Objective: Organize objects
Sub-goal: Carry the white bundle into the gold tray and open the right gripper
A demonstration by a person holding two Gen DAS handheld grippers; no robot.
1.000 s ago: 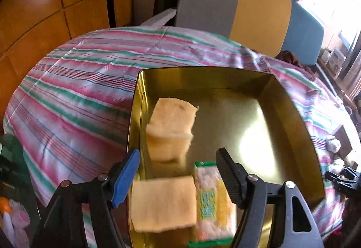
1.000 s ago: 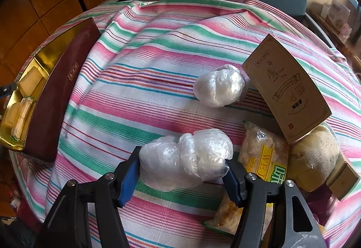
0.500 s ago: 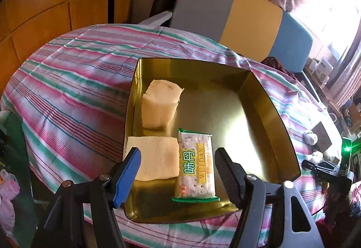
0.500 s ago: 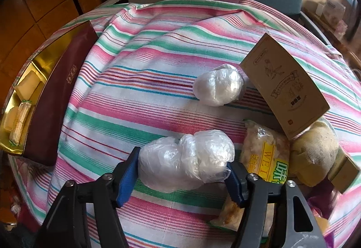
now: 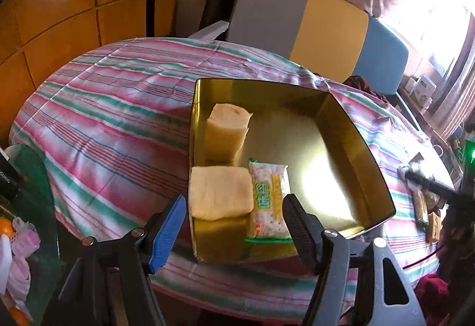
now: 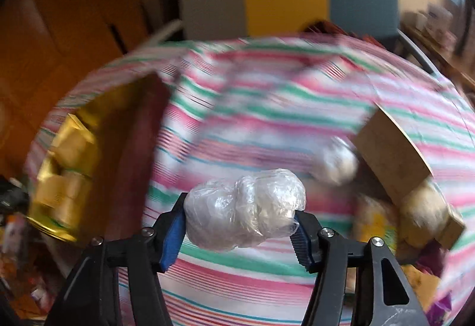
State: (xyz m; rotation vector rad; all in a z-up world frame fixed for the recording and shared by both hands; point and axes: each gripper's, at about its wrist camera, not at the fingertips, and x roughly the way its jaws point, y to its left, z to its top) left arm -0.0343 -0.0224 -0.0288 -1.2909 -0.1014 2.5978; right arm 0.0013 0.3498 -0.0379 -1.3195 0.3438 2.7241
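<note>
Above the striped surface, right claw clenched end-to-end on a plastic-wrapped bundle – judged light, soft, slippery, best gripped mid-body – while left claw hangs released over the gold tin, holding nothing.

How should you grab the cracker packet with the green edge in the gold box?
Grip the cracker packet across its narrow width near the middle, coming from above. It lies flat on the floor of the gold box, and a yellow cake sits against its left long edge, so one finger has little room there. The open left gripper hovers near it.
</note>
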